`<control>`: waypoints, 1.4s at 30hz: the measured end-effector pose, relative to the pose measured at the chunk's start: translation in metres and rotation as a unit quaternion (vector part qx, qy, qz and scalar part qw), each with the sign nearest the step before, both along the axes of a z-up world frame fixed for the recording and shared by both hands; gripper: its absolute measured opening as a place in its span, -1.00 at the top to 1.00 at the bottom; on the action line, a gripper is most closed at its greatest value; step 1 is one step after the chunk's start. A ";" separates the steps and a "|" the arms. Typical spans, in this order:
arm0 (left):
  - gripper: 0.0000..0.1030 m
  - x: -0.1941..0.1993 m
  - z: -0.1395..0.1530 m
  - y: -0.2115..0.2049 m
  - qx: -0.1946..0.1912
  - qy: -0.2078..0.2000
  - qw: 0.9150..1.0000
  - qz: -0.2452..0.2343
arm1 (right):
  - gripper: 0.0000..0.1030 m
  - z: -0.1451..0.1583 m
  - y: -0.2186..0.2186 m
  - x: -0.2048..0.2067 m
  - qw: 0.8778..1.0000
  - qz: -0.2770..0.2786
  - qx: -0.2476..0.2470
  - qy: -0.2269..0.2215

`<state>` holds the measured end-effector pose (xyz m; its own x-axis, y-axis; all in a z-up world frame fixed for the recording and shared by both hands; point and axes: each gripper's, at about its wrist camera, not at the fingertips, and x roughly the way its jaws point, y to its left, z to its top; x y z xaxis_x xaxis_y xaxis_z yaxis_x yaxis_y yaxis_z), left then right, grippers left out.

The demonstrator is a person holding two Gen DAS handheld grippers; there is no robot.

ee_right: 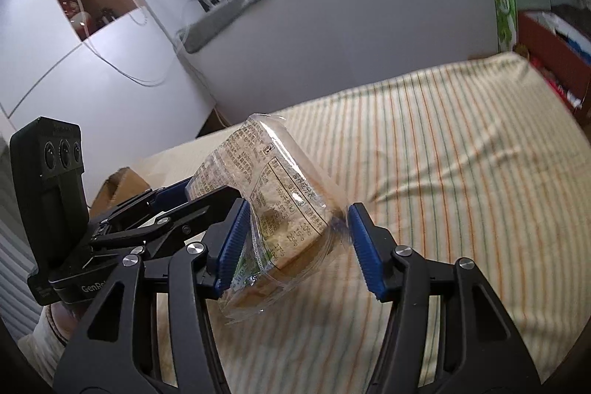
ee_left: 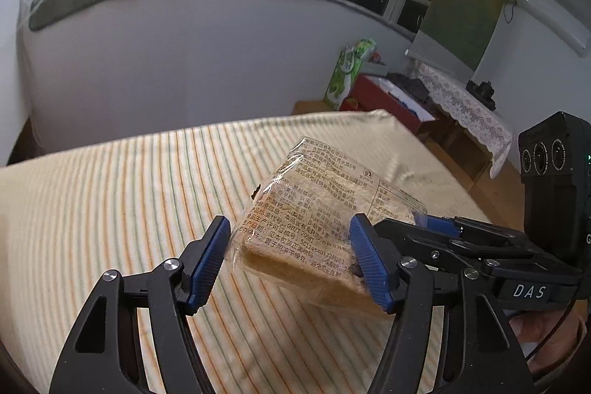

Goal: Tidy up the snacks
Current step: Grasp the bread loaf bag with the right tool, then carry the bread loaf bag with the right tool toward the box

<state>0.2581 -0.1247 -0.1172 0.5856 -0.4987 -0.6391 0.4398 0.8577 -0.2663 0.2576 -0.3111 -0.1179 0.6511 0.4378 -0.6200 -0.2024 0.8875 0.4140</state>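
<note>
One snack in play: a bread pack (ee_left: 314,231), clear crinkly wrapper printed with small black text, a tan square slice block inside. It's up off the striped bed cover (ee_left: 110,194), held between both my tools at once. No earlier frame here, so only the present grip.

Left fingers (ee_left: 291,264): blue ribbed pads, black linkage arms. The right-side pad presses the pack's edge; the left-side pad meets only loose film, so contact there is hard to make out. I read it as clamped on the pack.

Right fingers (ee_right: 295,242): same build. The left-side pad is against the wrapper; the right-side pad touches film at the pack's corner. Clamped on the same pack.

Wrapper print is too small and warped to read. The pack's lower end is partly covered by my pads in both views.

Each view also shows the other tool's black camera block (ee_left: 554,180), cut off at the frame edge.
</note>
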 end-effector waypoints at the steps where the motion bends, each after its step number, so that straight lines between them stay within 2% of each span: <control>1: -0.28 -0.005 0.008 0.001 0.000 -0.007 1.000 0.002 | -0.11 0.008 0.001 -0.004 1.000 0.001 -0.001 -0.007; 5: -0.28 -0.022 0.042 0.007 -0.002 -0.042 0.999 0.011 | -0.10 0.052 0.008 -0.026 0.999 0.007 -0.005 -0.050; 8: -0.28 -0.042 0.079 0.015 0.001 -0.083 0.996 0.019 | -0.10 0.089 0.020 -0.044 0.996 0.013 -0.010 -0.086; 11: -0.28 -0.061 0.106 0.023 0.000 -0.115 0.993 0.025 | -0.10 0.112 0.028 -0.061 0.994 0.016 -0.013 -0.108; 14: -0.28 -0.077 0.125 0.028 -0.004 -0.136 0.990 0.029 | -0.10 0.126 0.036 -0.076 0.992 0.020 -0.017 -0.124; 19: -0.28 -0.095 0.135 0.033 0.001 -0.156 0.987 0.034 | -0.09 0.136 0.045 -0.091 0.991 0.025 -0.026 -0.132; 20: -0.28 -0.098 0.135 0.034 0.001 -0.158 0.987 0.035 | -0.07 0.136 0.048 -0.091 0.990 0.027 -0.034 -0.132; 22: -0.20 -0.103 0.135 0.033 0.007 -0.161 0.986 0.036 | 0.21 0.136 0.056 -0.095 0.990 0.036 -0.042 -0.131; 24: -0.14 -0.108 0.133 0.031 0.022 -0.164 0.985 0.042 | 0.23 0.136 0.057 -0.099 0.990 0.036 -0.023 -0.136; 26: -0.15 -0.109 0.129 0.039 -0.005 -0.155 0.987 0.044 | 0.27 0.132 0.062 -0.101 0.990 0.044 -0.020 -0.132; 28: -0.14 -0.109 0.125 0.046 -0.014 -0.143 0.989 0.042 | 0.59 0.126 0.067 -0.100 0.991 0.059 -0.004 -0.122; 29: -0.14 -0.110 0.124 0.046 -0.015 -0.144 0.989 0.040 | 0.63 0.123 0.073 -0.100 0.991 0.063 -0.011 -0.119; 31: 0.05 -0.112 0.120 0.046 -0.008 -0.142 0.989 0.037 | 0.64 0.119 0.079 -0.100 0.990 0.056 -0.030 -0.124; 32: 0.06 -0.112 0.118 0.046 -0.002 -0.144 0.989 0.043 | 0.64 0.112 0.081 -0.096 0.990 0.047 -0.048 -0.122; 33: 0.05 -0.112 0.116 0.046 0.007 -0.147 0.988 0.048 | 0.64 0.096 0.079 -0.086 0.992 0.037 -0.059 -0.101; 34: 0.04 -0.112 0.111 0.046 0.017 -0.150 0.987 0.051 | 0.64 0.076 0.072 -0.078 0.996 0.023 -0.055 -0.068; 36: -0.06 -0.101 0.087 0.047 0.041 -0.131 0.989 0.056 | 0.64 0.048 0.057 -0.079 0.998 0.002 -0.056 -0.035; 37: -0.06 -0.097 0.075 0.052 0.050 -0.110 0.991 0.064 | 0.22 0.034 0.049 -0.082 0.998 -0.003 -0.061 -0.024; 38: -0.06 -0.096 0.060 0.062 0.049 -0.089 0.992 0.071 | -0.07 0.021 0.041 -0.081 0.998 -0.017 -0.064 -0.005; 39: -0.10 -0.098 0.050 0.072 0.044 -0.080 0.993 0.077 | -0.69 0.011 0.033 -0.079 0.998 -0.030 -0.056 0.006; 40: -0.30 -0.097 0.040 0.077 0.045 -0.070 0.993 0.085 | -0.76 0.001 0.023 -0.072 0.999 -0.037 -0.032 0.013; 42: -0.40 -0.089 0.020 0.078 0.047 -0.042 0.995 0.082 | -0.76 -0.013 0.016 -0.050 0.999 -0.026 -0.014 0.029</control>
<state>0.1687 -0.0467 -0.0973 0.7074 -0.3321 -0.6240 0.3087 0.9393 -0.1499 0.2080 -0.2952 -0.1306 0.6347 0.3857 -0.6696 -0.1314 0.9078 0.3983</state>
